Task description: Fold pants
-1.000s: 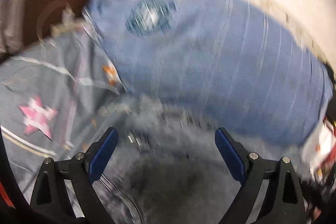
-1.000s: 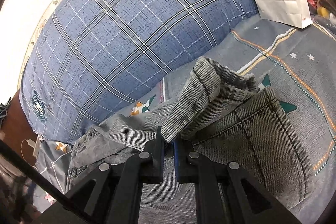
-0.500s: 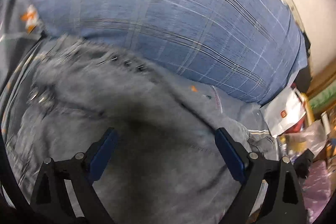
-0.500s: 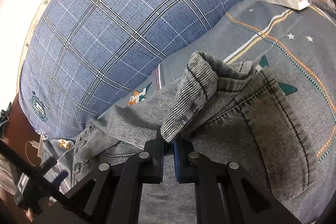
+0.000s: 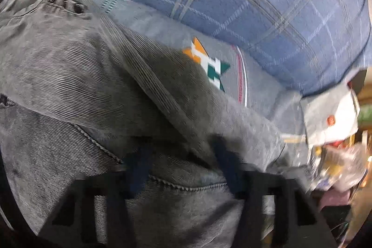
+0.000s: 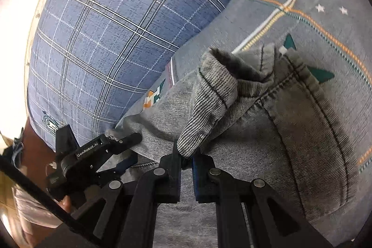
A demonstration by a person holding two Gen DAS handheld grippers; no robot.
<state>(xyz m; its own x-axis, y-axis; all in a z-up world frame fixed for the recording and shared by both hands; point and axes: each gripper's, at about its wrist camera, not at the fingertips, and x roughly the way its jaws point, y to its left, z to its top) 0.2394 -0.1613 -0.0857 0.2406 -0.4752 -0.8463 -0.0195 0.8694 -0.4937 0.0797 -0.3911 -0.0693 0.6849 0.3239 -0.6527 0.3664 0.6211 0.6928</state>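
Note:
Grey denim pants (image 6: pixel 290 131) lie bunched on a bed. My right gripper (image 6: pixel 186 155) is shut on a turned-over edge of the pants, which stands up in a fold above its fingers. My left gripper (image 6: pixel 130 150) reaches in from the left at the pants' other edge. In the left wrist view the left gripper (image 5: pixel 181 155) is blurred and low over the pants (image 5: pixel 69 85). Its jaws are closing with a hump of denim between them and still stand apart. A row of rivets or buttons (image 5: pixel 76 7) shows at the upper left.
A large blue plaid pillow (image 6: pixel 116 38) lies right behind the pants. The grey bedsheet (image 6: pixel 313 15) has stars and orange stripes. A white paper bag (image 5: pixel 330 117) and loose clutter sit at the bed's right side. A hand (image 6: pixel 65 201) holds the left gripper.
My left gripper swung right and down from the bed's left side onto the pants, and its jaws have narrowed. It has come into the right wrist view. My right gripper keeps its grip and has sunk slightly.

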